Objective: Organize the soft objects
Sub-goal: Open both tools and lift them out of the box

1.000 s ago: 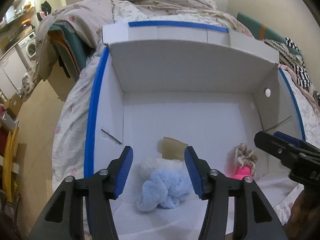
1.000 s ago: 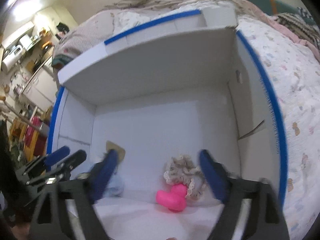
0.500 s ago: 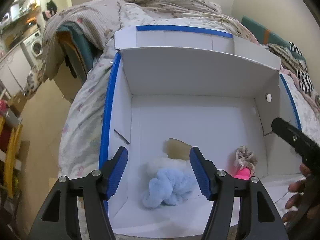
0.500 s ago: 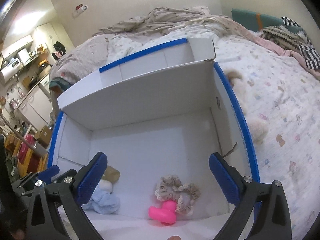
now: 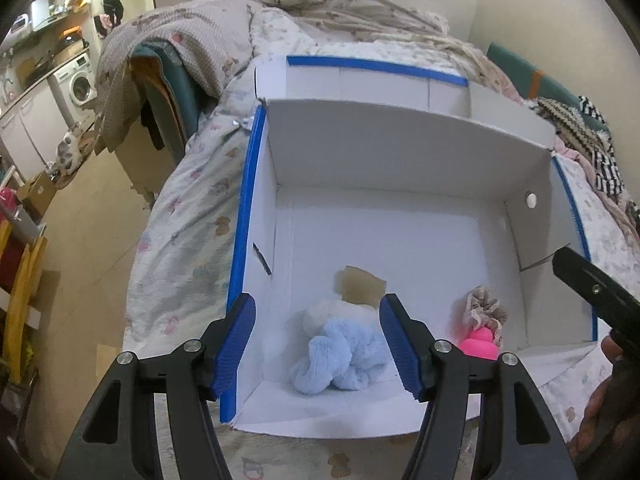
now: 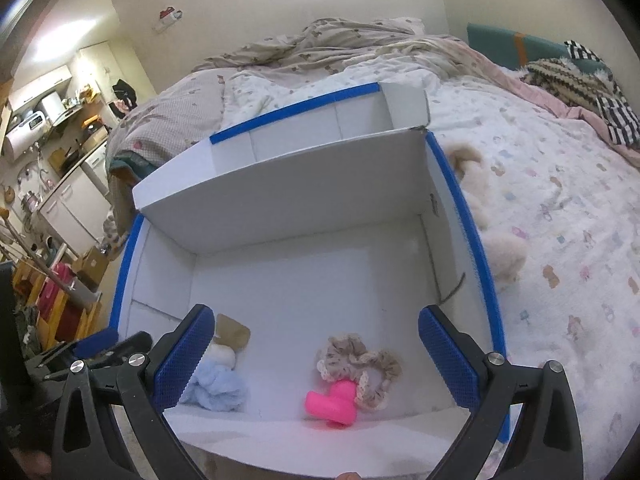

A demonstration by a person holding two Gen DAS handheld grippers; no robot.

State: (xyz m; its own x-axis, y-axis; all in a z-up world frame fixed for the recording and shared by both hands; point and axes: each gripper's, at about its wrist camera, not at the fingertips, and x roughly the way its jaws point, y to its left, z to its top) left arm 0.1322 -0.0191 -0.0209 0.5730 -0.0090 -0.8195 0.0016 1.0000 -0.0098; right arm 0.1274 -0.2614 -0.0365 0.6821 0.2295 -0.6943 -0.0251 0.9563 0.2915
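- The fluffy pale-blue plush [image 5: 344,356] lies on the floor of the white cardboard box [image 5: 400,160], near its front-left corner, touching a cream plush [image 5: 324,312] and a tan pad [image 5: 362,286] behind it
- No writing I can read anywhere
- A smooth pink rubber duck [image 6: 332,402] touches a ruffled beige scrunchie [image 6: 356,360] to the right
- Blue tape edges the box, which sits on a printed quilt [image 6: 560,240]
- My left gripper [image 5: 316,346] and right gripper [image 6: 312,356] hang spread wide, holding nothing
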